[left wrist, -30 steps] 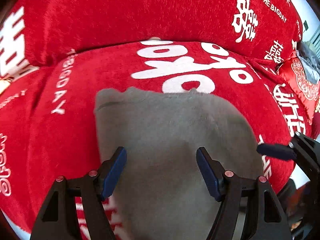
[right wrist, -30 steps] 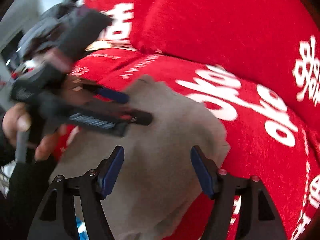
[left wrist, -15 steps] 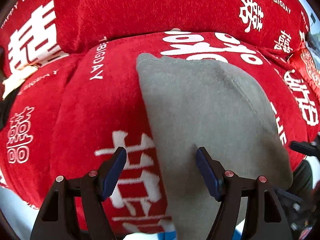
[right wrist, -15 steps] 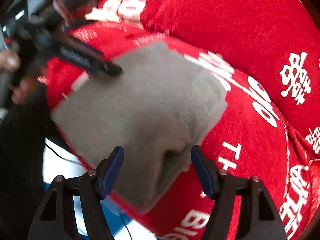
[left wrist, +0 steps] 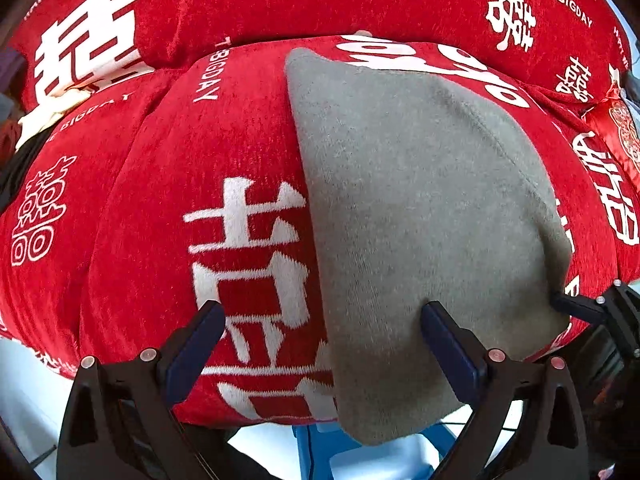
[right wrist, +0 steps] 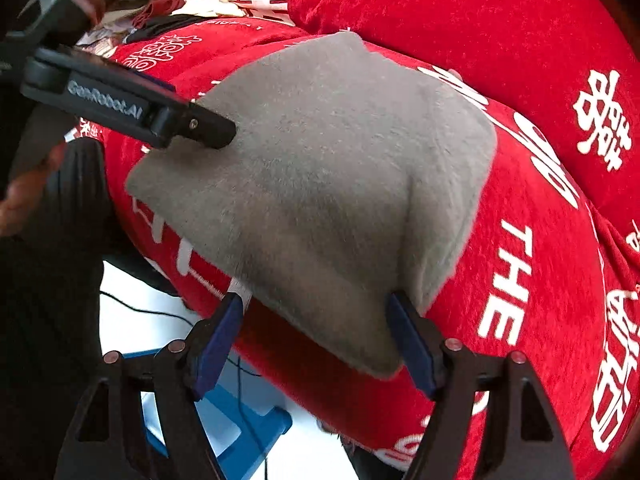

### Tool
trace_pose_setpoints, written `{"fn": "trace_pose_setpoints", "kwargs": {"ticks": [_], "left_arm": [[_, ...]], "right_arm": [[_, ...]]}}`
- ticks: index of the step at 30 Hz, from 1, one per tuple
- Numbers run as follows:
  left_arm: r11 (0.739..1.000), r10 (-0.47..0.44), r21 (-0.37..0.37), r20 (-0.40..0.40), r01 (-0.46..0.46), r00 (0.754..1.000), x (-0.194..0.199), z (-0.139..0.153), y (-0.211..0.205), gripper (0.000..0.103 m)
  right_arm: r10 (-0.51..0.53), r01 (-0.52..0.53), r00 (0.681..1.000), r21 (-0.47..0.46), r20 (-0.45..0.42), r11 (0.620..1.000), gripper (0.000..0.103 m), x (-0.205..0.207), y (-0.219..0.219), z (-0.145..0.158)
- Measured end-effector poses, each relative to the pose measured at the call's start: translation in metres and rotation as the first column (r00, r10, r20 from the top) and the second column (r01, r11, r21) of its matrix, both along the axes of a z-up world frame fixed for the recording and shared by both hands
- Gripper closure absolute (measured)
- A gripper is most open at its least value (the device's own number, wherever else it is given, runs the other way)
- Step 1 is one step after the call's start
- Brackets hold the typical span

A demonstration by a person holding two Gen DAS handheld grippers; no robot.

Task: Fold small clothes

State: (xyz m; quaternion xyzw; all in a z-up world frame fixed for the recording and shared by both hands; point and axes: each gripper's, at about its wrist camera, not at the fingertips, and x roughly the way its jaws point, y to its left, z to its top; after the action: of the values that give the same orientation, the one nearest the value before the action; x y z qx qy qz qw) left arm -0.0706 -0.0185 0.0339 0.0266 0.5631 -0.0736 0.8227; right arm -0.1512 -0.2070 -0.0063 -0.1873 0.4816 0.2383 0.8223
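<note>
Both tongs angled steeply down, left tongs [left wrist: 322,344] and right tongs [right wrist: 316,336] opening over grey cloth [left wrist: 420,220]

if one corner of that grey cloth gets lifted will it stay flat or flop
Probably flop: the grey cloth drapes over the red cushion edge, following its curve. Its fuzzy nap likely grips the plush cover, so pushing may bunch it rather than slide it. It looks light.

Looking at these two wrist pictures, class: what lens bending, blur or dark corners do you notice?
Left wrist view: the red printed cover bulges outward, corners go black, grey cloth sharp. Right wrist view: same bulge, cloth sharp, the person's hand at the left edge smeared and dim.
</note>
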Motion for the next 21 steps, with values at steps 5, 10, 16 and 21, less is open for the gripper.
{"fn": "trace_pose_setpoints", "kwargs": {"ticks": [5,10,16,21], "left_arm": [[0.999,0.001,0.044,0.052,-0.004,0.999,0.001,0.013,0.000,0.004],[0.998,0.058,0.028,0.041,-0.059,0.997,0.019,0.012,0.009,0.004],[0.997,0.069,0.017,0.003,-0.069,0.998,0.030,-0.004,0.012,0.000],[0.998,0.053,0.019,0.012,-0.053,0.999,0.030,-0.008,0.009,0.000]], "right_arm": [[-0.034,0.030,0.999,0.111,0.037,0.993,0.025,0.010,-0.007,0.036],[-0.078,0.069,0.995,0.124,0.069,0.990,0.025,0.051,0.009,0.046],[-0.125,0.127,0.992,0.100,-0.024,0.987,0.023,0.095,0.017,0.018],[-0.114,0.116,0.993,0.112,-0.021,0.987,0.023,0.092,0.011,0.018]]}}
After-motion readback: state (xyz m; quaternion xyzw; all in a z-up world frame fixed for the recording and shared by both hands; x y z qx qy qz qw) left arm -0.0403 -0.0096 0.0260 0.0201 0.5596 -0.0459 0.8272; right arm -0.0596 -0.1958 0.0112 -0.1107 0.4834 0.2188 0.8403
